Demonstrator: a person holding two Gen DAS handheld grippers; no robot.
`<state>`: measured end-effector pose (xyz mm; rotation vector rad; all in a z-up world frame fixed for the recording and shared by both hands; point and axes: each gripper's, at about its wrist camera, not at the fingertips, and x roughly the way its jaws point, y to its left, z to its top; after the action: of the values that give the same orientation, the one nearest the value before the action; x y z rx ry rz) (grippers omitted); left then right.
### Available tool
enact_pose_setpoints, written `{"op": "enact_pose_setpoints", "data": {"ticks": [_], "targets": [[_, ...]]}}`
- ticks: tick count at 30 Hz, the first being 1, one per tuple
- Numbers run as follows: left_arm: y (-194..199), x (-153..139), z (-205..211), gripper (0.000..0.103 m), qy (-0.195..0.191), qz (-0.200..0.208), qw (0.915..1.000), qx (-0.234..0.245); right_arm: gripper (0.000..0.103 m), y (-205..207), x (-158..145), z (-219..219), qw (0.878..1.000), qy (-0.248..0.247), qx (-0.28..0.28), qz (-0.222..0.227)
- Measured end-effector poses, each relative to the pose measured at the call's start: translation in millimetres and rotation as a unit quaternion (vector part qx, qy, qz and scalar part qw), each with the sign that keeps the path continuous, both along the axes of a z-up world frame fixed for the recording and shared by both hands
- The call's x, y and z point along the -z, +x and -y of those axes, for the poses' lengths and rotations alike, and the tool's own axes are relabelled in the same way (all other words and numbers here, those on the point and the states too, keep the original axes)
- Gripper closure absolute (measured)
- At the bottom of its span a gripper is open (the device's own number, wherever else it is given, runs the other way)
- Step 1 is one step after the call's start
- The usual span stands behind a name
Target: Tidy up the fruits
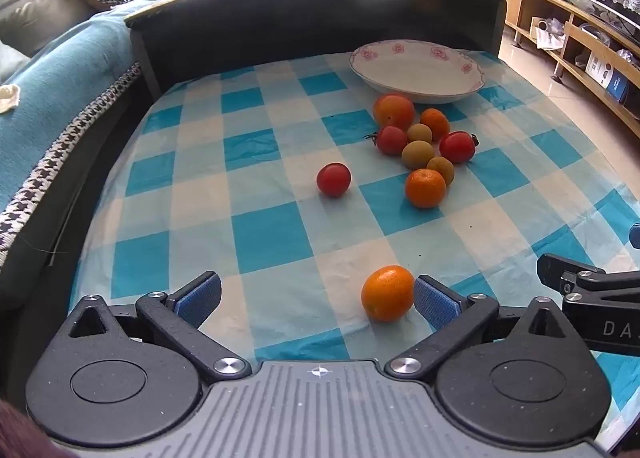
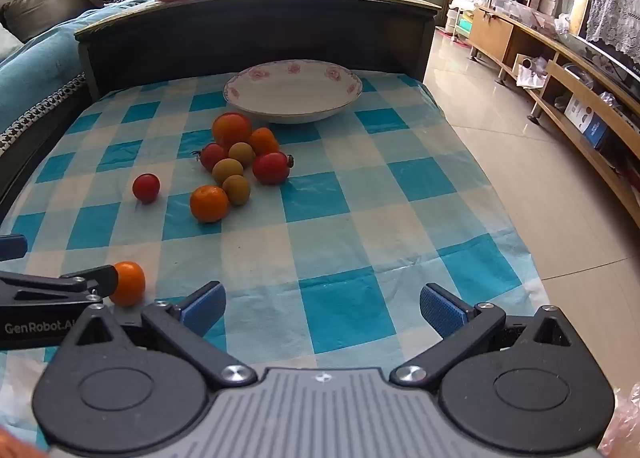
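Orange, glossy, small and round citrus fruit low in the left wrist frame, right of centre, resting on the blue-and-white checked plastic cloth of the counter; just touching, or nearly touching, the inner blue pad of one finger; well apart from the other finger. Left claw spread wide, holding nothing; right claw likewise wide and empty, over bare cloth at the bottom of its own frame. Probably light, firm-skinned, a little slippery and apt to roll on the smooth cloth; best taken across its widest middle, pads on opposite sides, closing gently so as not to bruise or squirt it sideways. Farther up, right of centre: a heap of mixed small fruits, oranges, red tomatoes, tan longan-like balls; a single red cherry tomato apart at mid-frame; beyond, a white shallow porcelain bowl with pink flowers, empty, likely the destination.
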<state>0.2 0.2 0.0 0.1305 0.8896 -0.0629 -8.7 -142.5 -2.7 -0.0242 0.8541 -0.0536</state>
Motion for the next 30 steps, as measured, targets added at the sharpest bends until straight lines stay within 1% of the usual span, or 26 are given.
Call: {"op": "enact_pose_setpoints", "data": {"ticks": [7,8,11,17,30], "targets": [[-3.1,8.4,-4.3,0.0,0.003,0.004,1.0,-0.003,0.0,0.2,0.3,-0.4,1.0,-0.003,0.0,0.0],[0.0,6.5,3.5,0.0,0.006,0.001,1.0,-0.003,0.0,0.1,0.3,-0.4,1.0,-0.003,0.0,0.0],[-2.0,6.9,4.6,0.0,0.006,0.002,1.0,-0.003,0.0,-0.6,-0.6,-0.4,1.0,-0.003,0.0,-0.001],[-1.7,5.1,0.8,0.0,0.003,-0.002,1.0,0.003,0.0,-0.9,-0.3,0.1,1.0,-0.002,0.0,-0.001],[-1.3,5.8,1.9,0.0,0.003,-0.003,1.0,0.002,0.0,0.1,1.4,-1.6,1.0,-0.004,-0.003,-0.004]]}}
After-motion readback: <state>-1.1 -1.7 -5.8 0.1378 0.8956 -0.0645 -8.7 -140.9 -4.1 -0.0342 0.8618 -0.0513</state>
